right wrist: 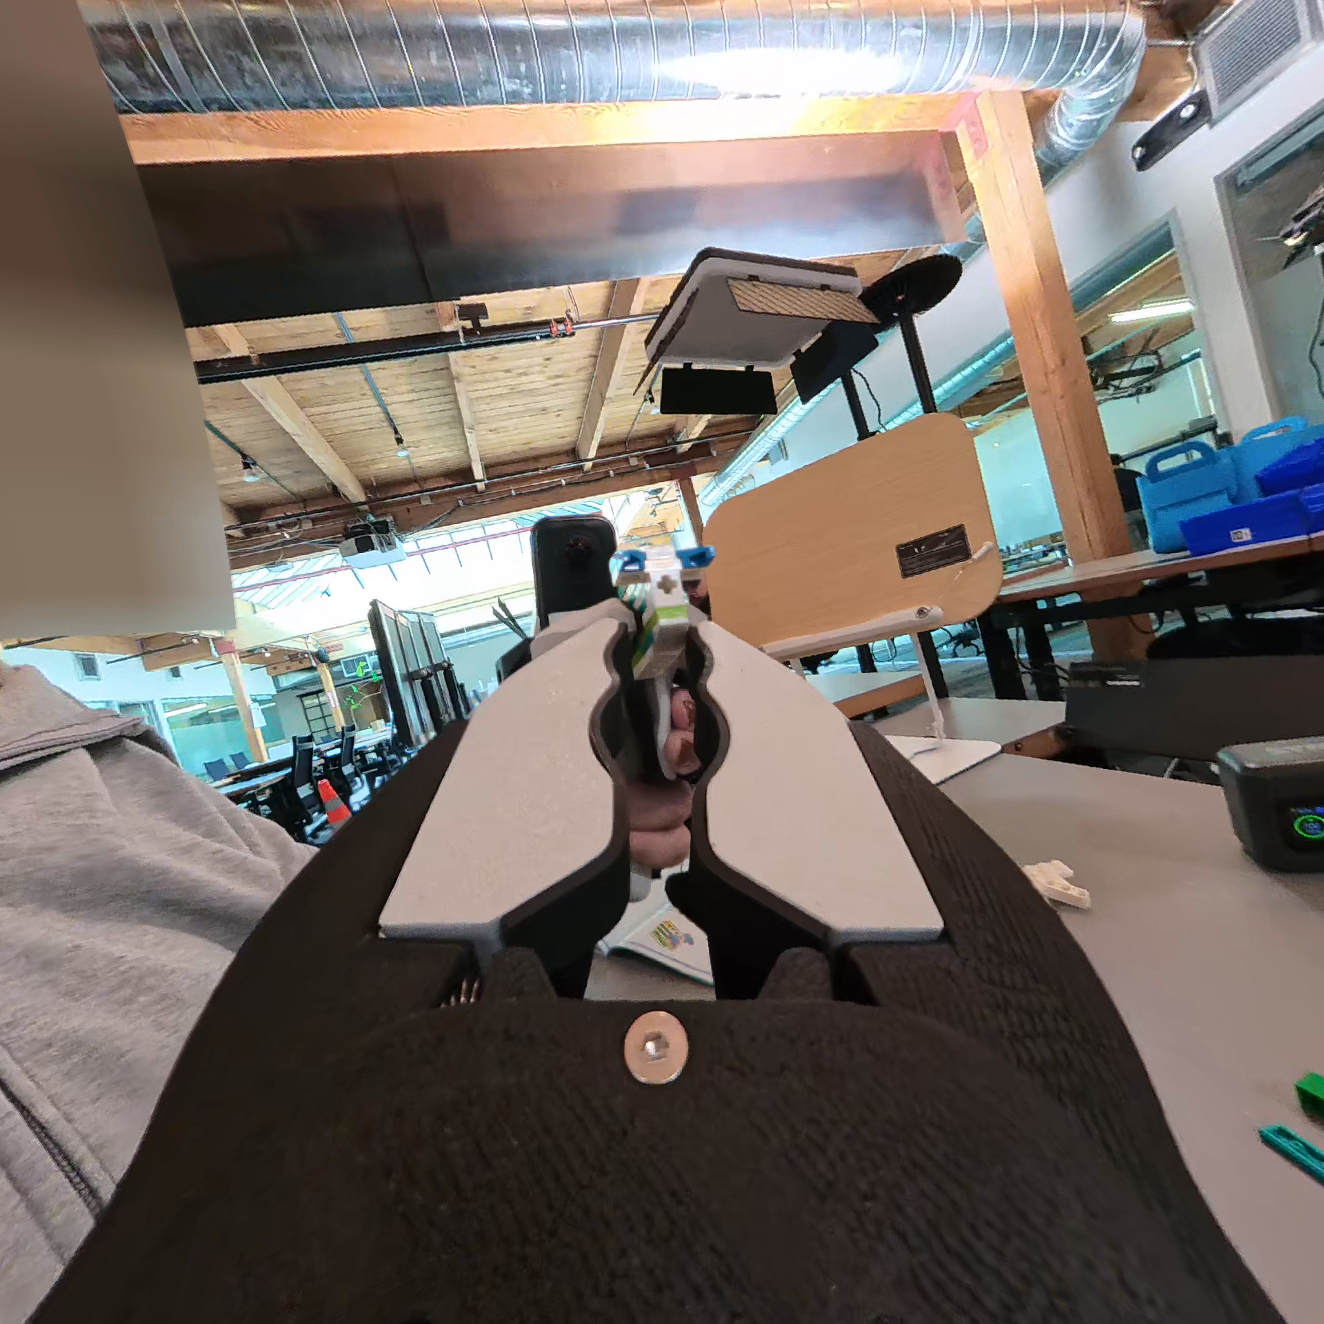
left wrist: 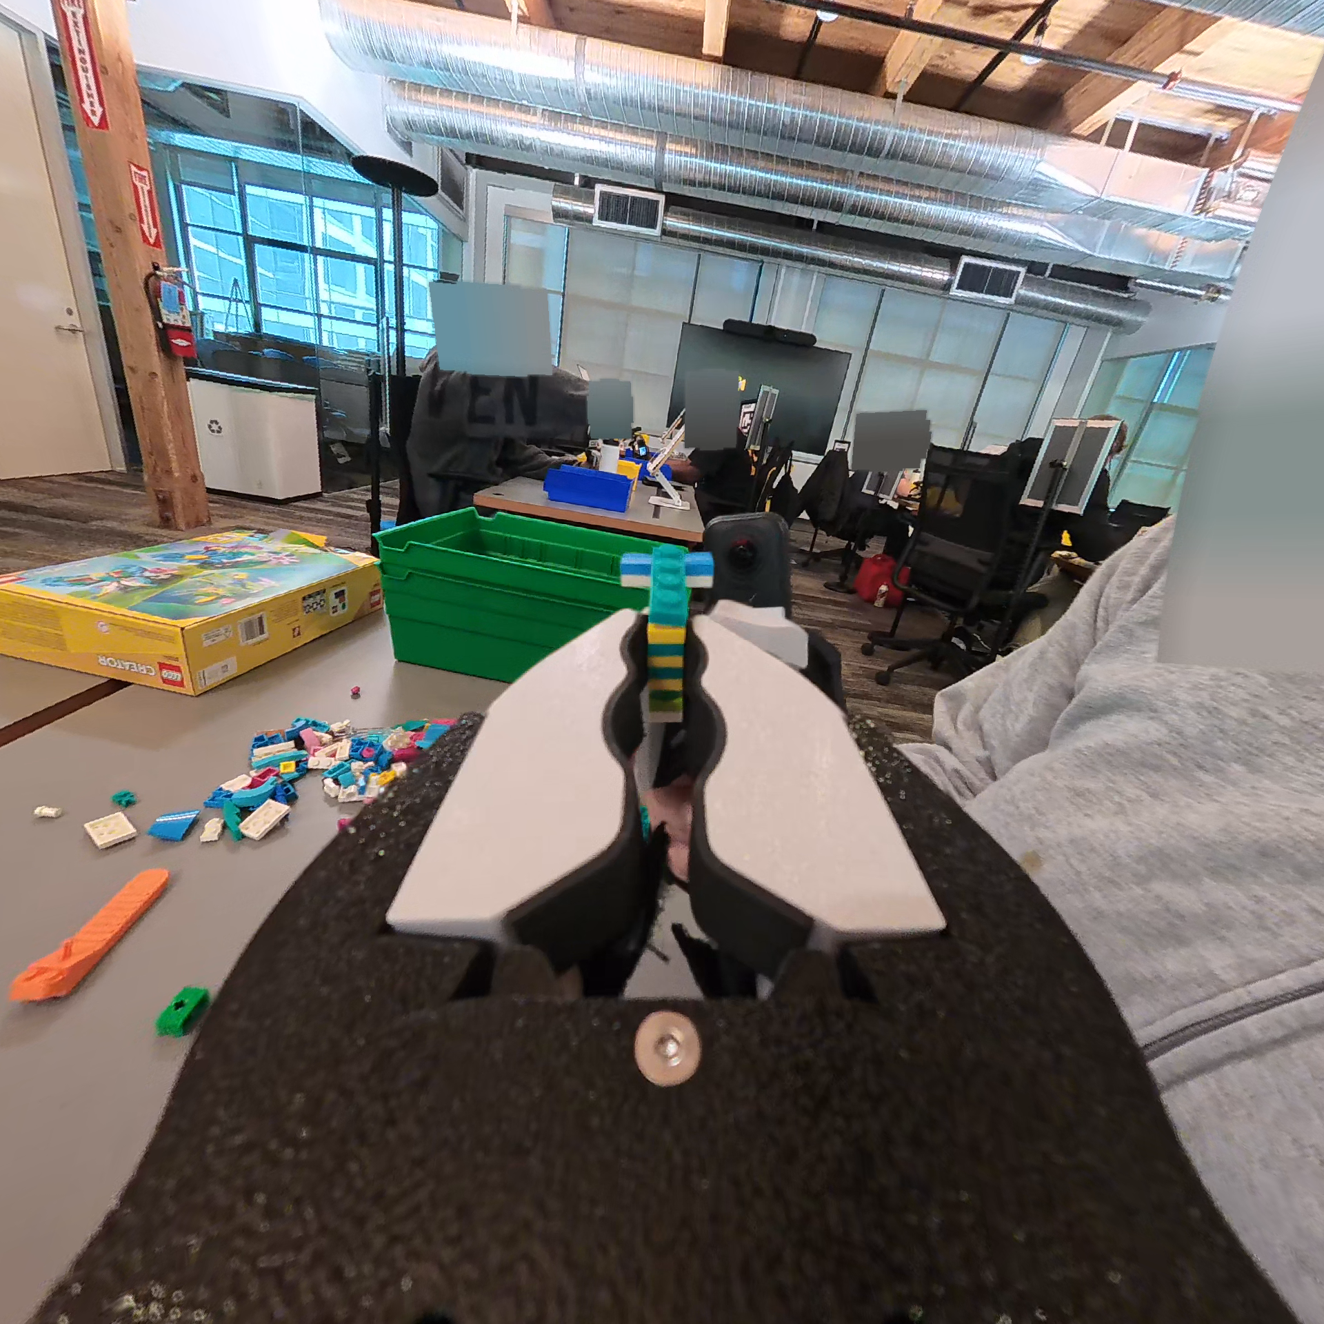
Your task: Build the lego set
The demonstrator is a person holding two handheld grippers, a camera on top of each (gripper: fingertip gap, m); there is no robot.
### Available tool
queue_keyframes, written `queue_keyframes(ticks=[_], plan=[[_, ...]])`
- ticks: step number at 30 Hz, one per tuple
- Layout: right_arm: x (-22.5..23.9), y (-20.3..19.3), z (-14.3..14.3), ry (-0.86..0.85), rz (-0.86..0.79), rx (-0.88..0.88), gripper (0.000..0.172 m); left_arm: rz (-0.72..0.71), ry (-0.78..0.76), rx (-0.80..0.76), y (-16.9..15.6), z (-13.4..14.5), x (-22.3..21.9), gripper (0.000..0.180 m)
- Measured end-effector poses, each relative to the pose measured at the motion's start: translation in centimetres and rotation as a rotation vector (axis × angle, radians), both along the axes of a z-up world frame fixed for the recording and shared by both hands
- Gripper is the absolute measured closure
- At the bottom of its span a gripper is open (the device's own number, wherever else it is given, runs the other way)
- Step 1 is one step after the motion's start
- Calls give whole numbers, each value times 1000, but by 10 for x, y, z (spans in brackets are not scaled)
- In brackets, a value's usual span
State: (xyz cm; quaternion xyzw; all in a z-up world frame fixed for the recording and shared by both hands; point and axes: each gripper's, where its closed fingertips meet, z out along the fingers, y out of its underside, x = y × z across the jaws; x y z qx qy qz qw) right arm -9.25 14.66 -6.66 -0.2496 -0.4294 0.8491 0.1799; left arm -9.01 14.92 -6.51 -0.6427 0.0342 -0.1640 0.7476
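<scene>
A small brick model [left wrist: 668, 630], a striped yellow, teal and green stack with a studded teal top and blue-and-white wings, sits pinched between both tools. The left gripper [left wrist: 666, 645] clamps its smooth plastic sides with narrow jaws; the right gripper [right wrist: 663, 637] grips the same model [right wrist: 663, 616] from the opposite side. At 9 o'clock lie loose bricks [left wrist: 315, 766] on the matte grey table [left wrist: 86, 1118]; green ribbed bins [left wrist: 494, 595] stand at 11 o'clock, near the far edge.
</scene>
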Motion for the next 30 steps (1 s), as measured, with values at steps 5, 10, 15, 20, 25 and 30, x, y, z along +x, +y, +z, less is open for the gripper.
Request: queue_keyframes(ticks=[5, 10, 15, 20, 25, 30], plan=[[0, 2, 5, 7, 25, -52, 161, -9, 10, -5, 3, 0, 5, 172], [3, 2, 7, 20, 61, -82, 163, -24, -12, 10, 4, 1, 8, 172], [5, 2, 6, 22, 93, -113, 164, -38, -24, 1, 5, 1, 9, 172], [9, 3, 8, 47, 128, -159, 165, -58, -48, -8, 6, 2, 12, 172], [13, 4, 10, 71, 153, -209, 165, -58, -54, -15, 7, 2, 15, 172], [16, 6, 13, 78, 190, -264, 165, -27, 8, 14, 8, 6, 19, 170]])
